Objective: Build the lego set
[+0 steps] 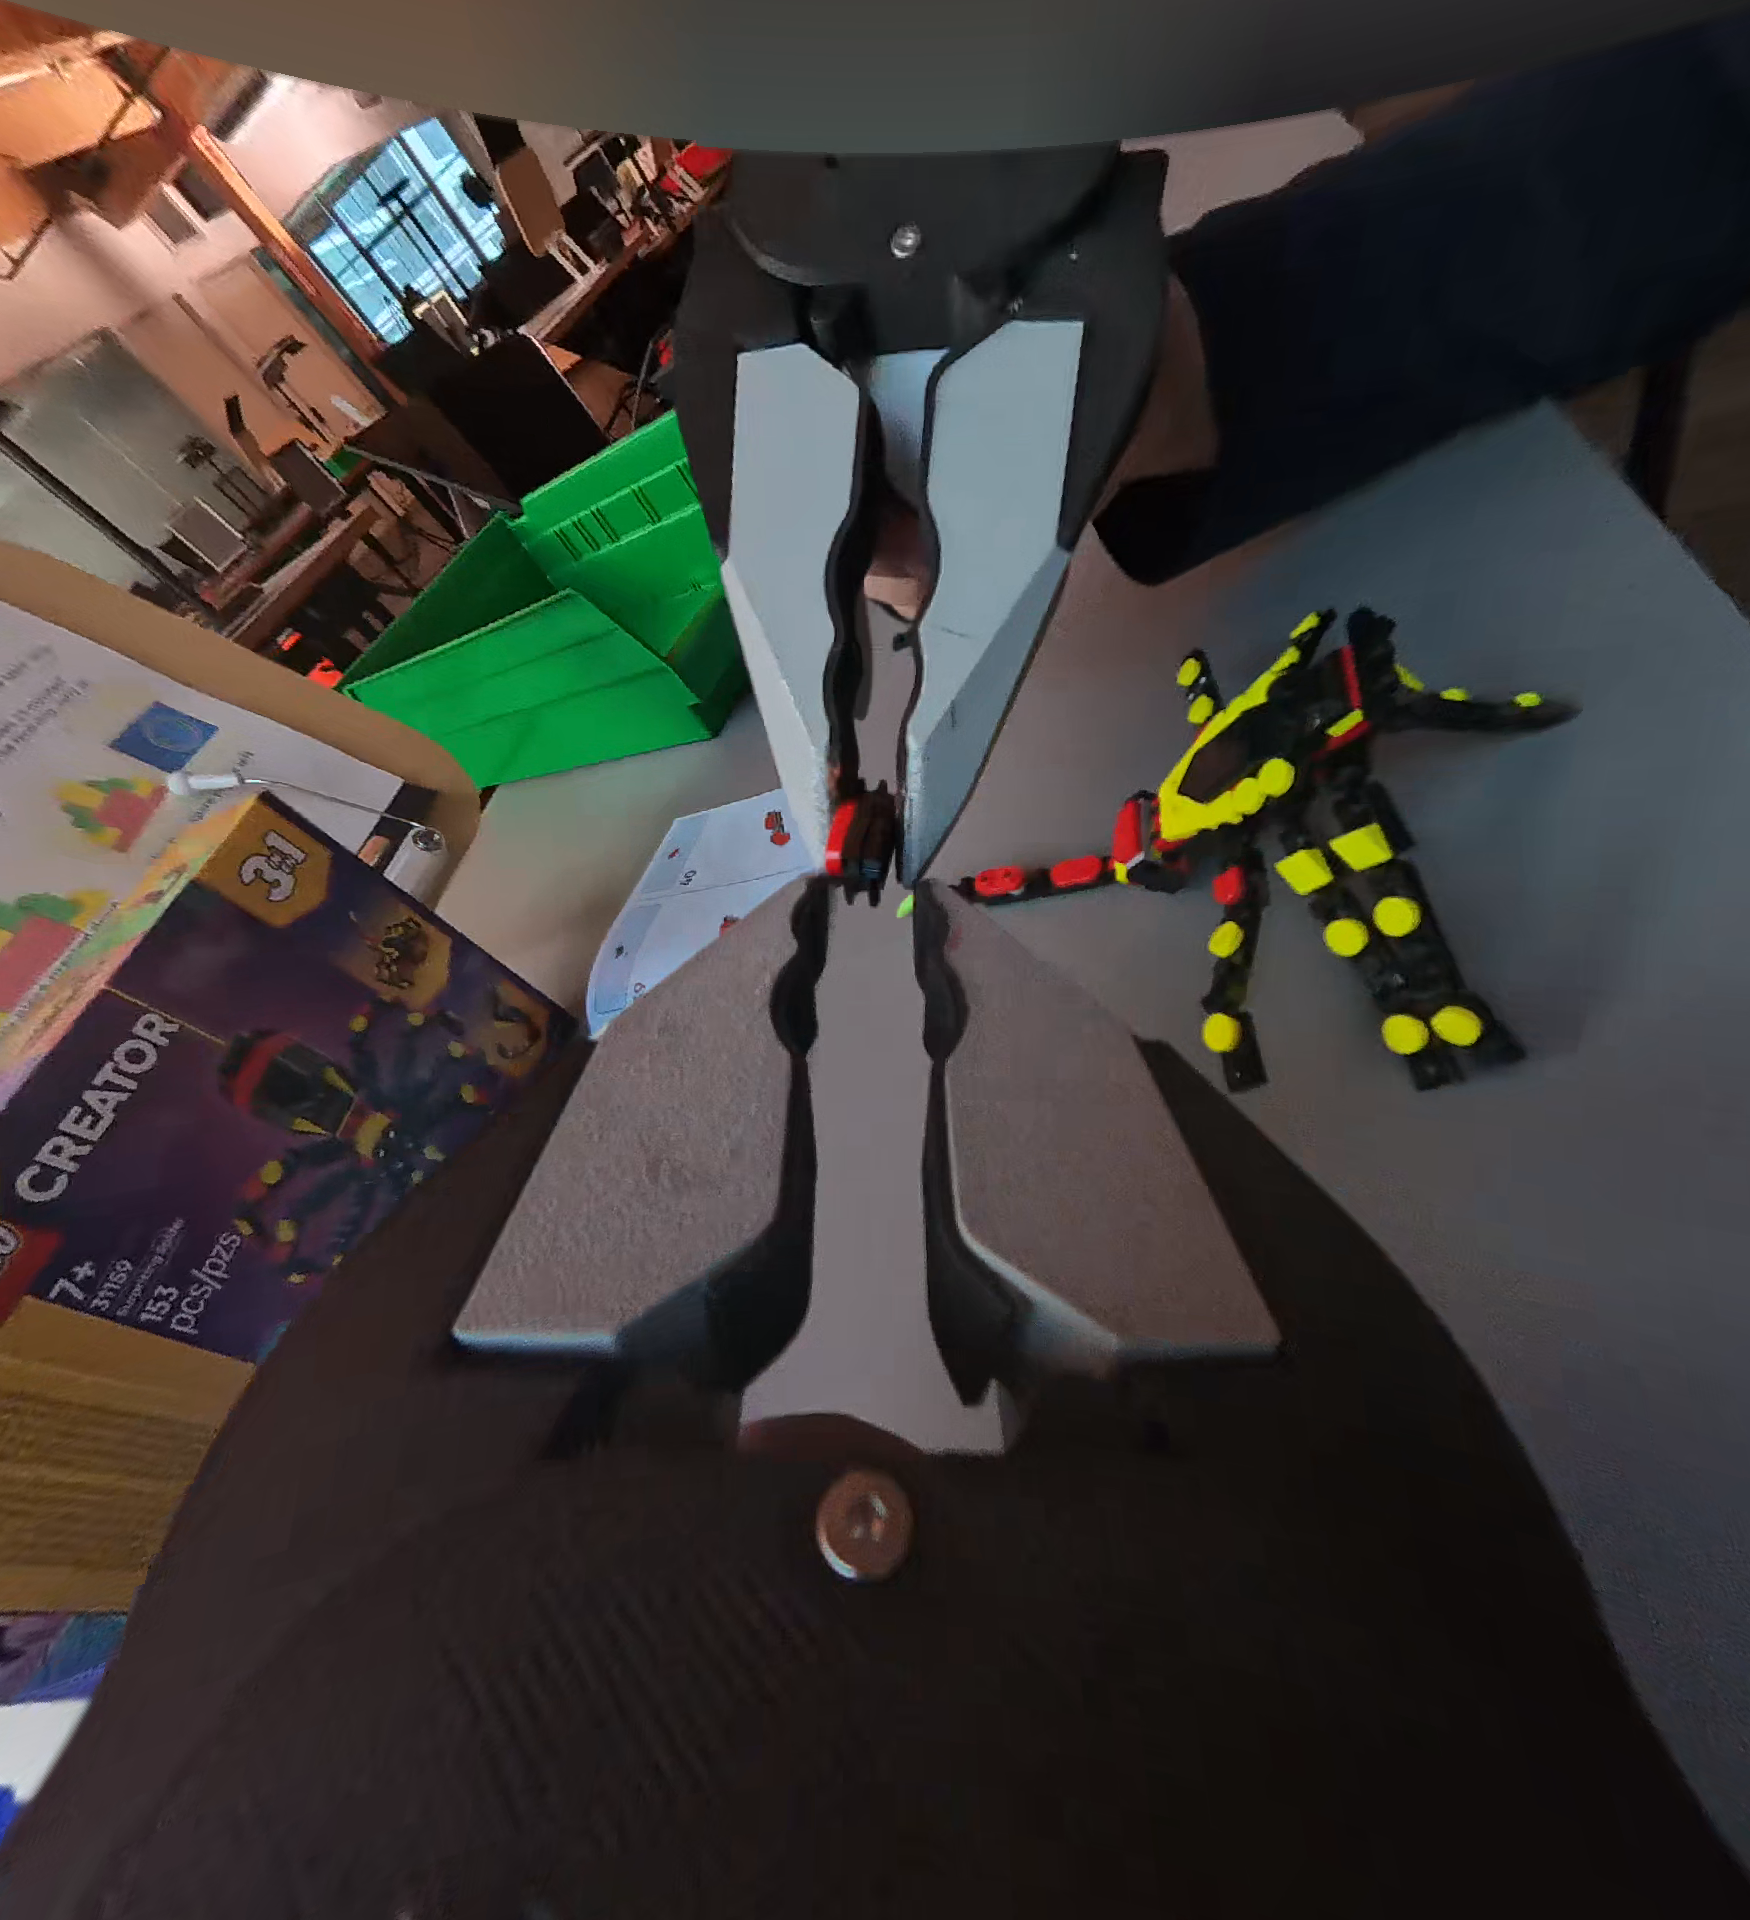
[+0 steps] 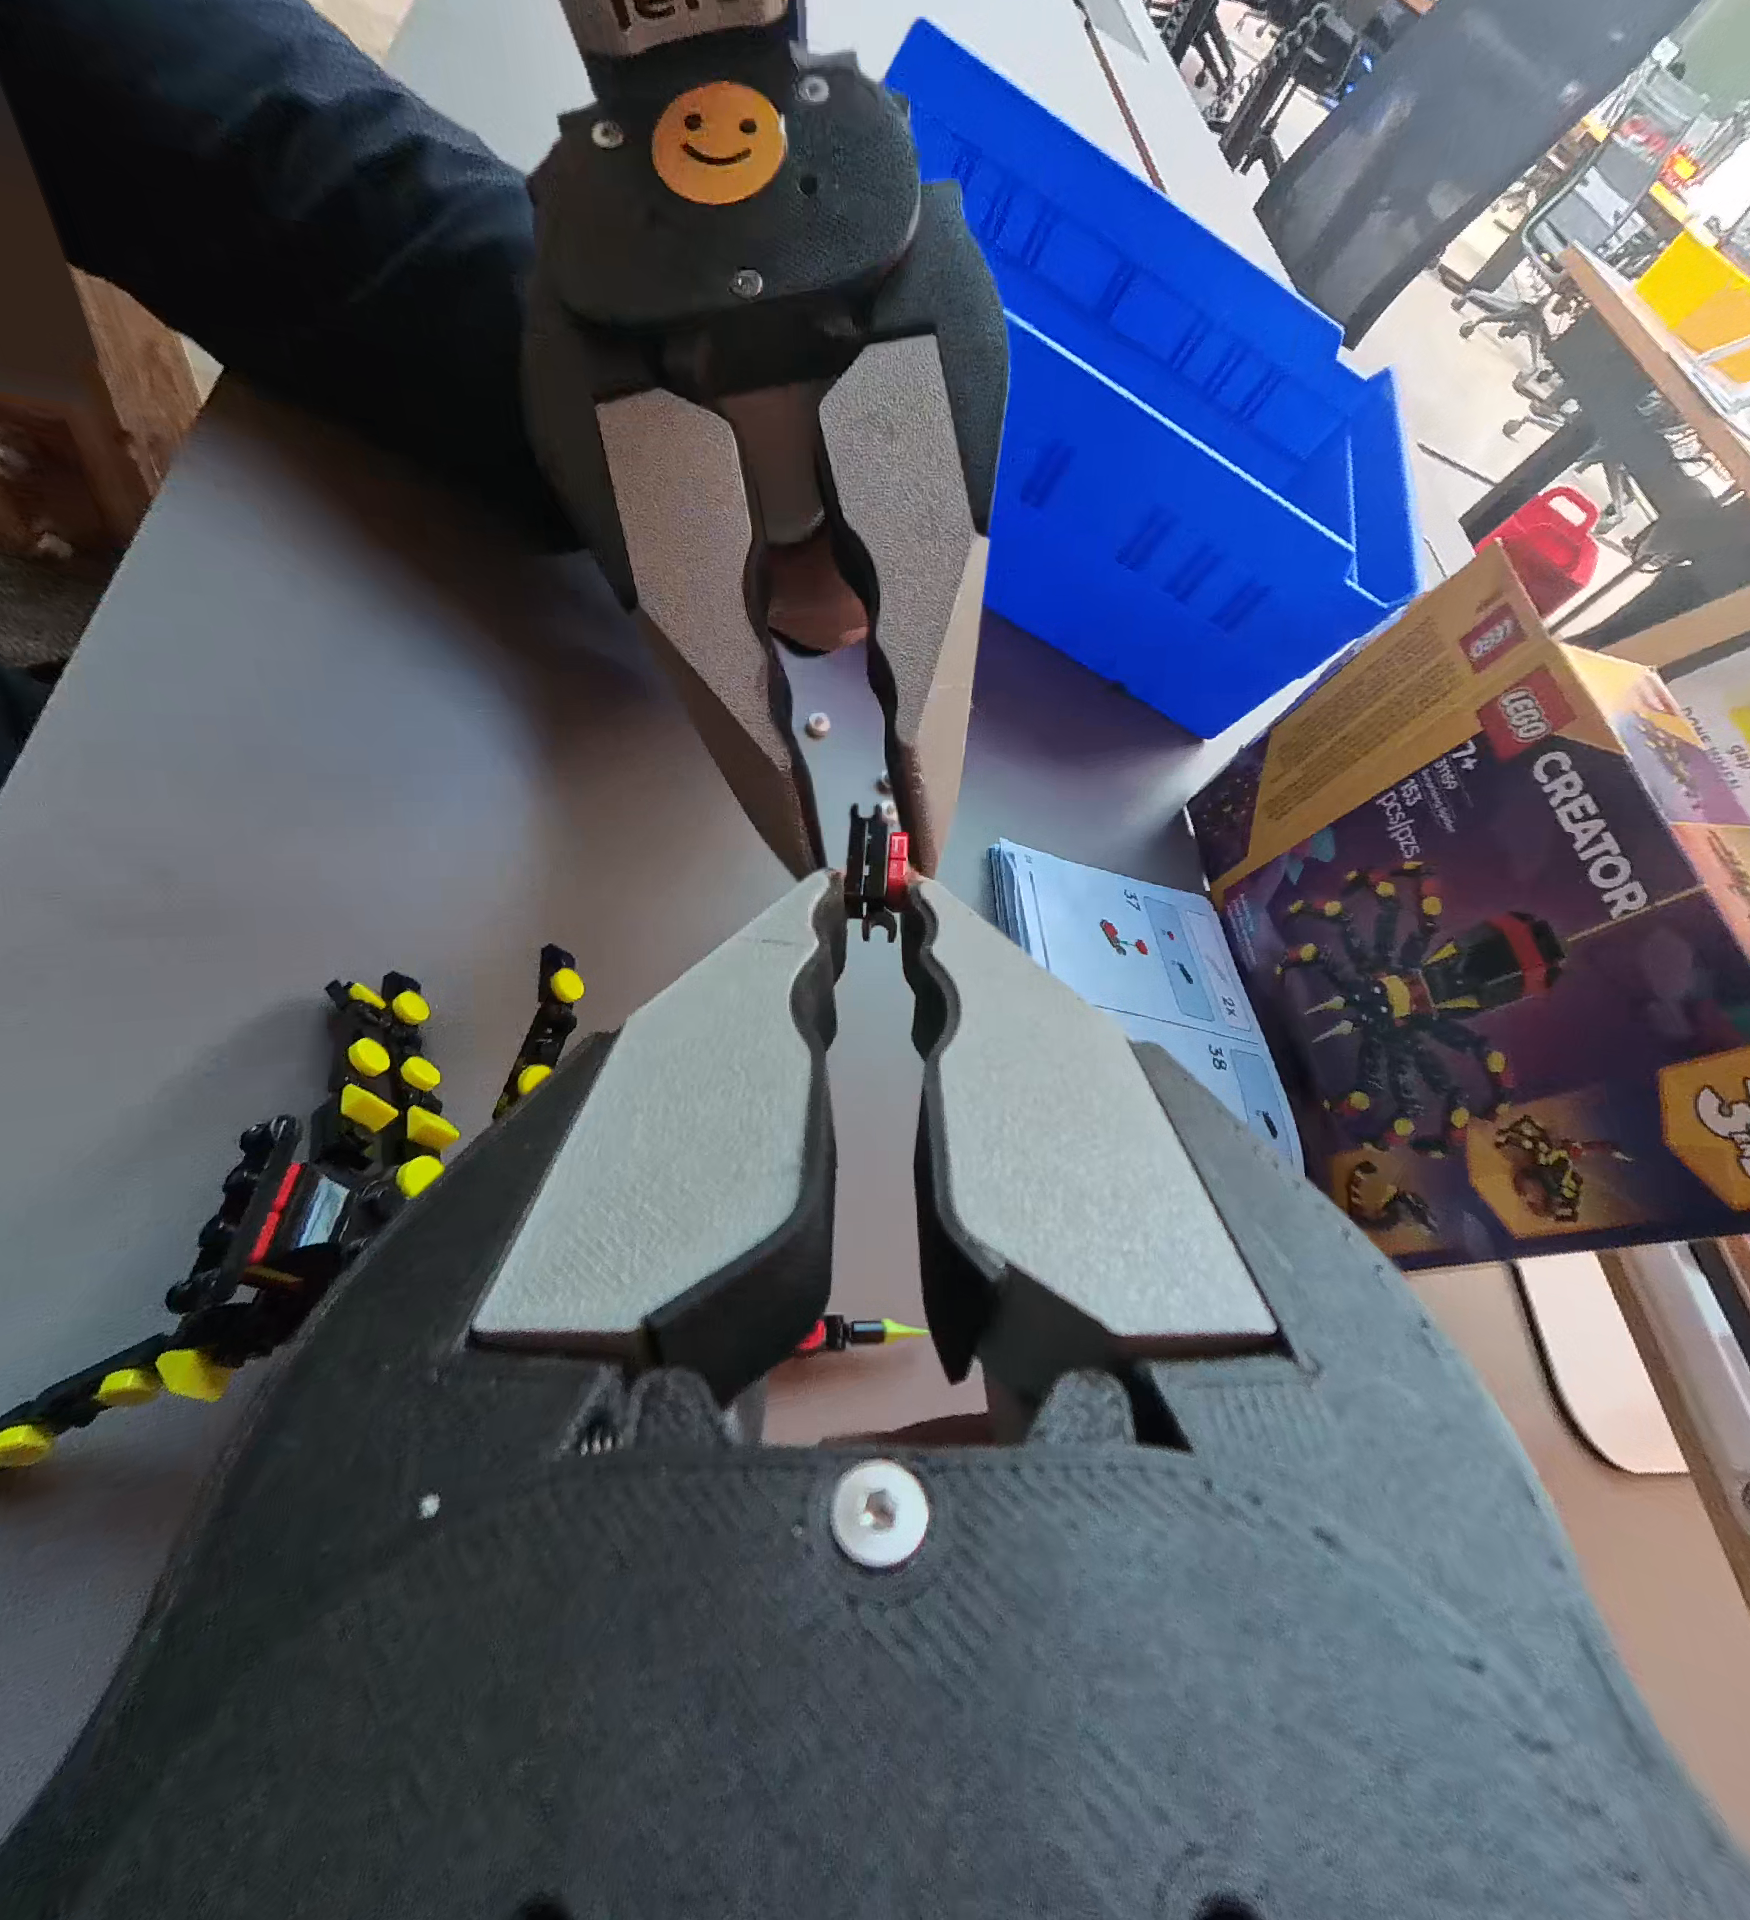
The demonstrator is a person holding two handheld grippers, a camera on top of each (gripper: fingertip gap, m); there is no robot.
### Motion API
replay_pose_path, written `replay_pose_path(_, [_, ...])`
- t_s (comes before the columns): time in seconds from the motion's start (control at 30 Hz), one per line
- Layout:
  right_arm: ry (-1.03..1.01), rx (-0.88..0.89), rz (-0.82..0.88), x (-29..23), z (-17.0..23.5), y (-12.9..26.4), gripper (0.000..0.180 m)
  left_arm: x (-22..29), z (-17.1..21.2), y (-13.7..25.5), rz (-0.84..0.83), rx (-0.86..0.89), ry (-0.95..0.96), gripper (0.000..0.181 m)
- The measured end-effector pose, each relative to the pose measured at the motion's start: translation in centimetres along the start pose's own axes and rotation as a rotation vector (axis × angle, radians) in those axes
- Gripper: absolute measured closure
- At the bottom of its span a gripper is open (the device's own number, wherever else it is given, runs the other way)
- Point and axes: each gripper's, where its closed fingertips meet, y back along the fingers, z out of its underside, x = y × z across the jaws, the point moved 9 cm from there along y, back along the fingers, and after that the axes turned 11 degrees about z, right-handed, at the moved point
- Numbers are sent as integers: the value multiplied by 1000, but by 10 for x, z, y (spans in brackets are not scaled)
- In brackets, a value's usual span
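Spider body (image 1: 1297, 821) largely assembled on the table (image 1: 1473, 1299) with several legs on; both grippers meet tip to tip above it, right gripper (image 1: 869, 831) pinching a red-black subassembly (image 2: 876, 868), left gripper (image 1: 869, 902) fingers nearly closed on it, still unattached.

Printed set box (image 2: 1536, 935); printed instruction booklet (image 2: 1151, 977).

Glossy plastic spider model (image 1: 1297, 831), matt table (image 1: 1577, 1143)
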Motion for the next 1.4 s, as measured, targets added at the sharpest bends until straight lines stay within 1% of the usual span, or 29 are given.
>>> replay_pose_path(0.1, [38, -32, 16, -3, 1, -3, 172, -1, 2, -1, 22, -27, 32, 166])
replay_pose_path(0.17, [45, -39, 17, -4, 3, -4, 172, -2, 2, -2, 7, -50, 26, 160])
replay_pose_path(0.2, [46, -45, 15, -4, 3, -5, 172, -1, 3, -2, 12, -61, 20, 162])
replay_pose_path(0.27, [61, -62, 19, -5, 5, -7, 172, 0, 3, -2, -1, -83, 4, 161])
replay_pose_path(0.33, [79, -69, 23, -7, 6, -7, 172, 3, 3, -3, 16, -108, -19, 167])
replay_pose_path(0.4, [113, -79, 41, -8, 7, -8, 172, 5, 3, -5, -6, -141, -56, 167])
replay_pose_path(0.5, [177, -95, 48, -13, 8, -10, 171, 8, 5, -7, 3, -183, -92, 169])
replay_pose_path(0.6, [198, -128, 50, -15, 11, -13, 172, 9, 7, -10, -6, -234, -114, 170])
replay_pose_path(0.83, [254, -174, 66, -19, 14, -16, 172, 12, 10, -14, -11, -289, -146, 171])
replay_pose_path(0.9, [240, -196, 55, -20, 16, -19, 172, 16, 11, -17, -29, -346, -219, 172])
replay_pose_path(0.97, [230, -225, 43, -22, 18, -22, 172, 22, 11, -22, -58, -441, -318, 173])
replay_pose_path(1.03, [254, -240, 44, -26, 21, -24, 172, 27, 12, -26, -75, -518, -382, 173])
replay_pose_path(1.1, [265, -250, 53, -28, 24, -26, 172, 28, 13, -29, -82, -547, -372, 174])
replay_pose_path(1.4, [294, -263, 68, -29, 26, -29, 173, 26, 14, -29, -66, -564, -292, 175])
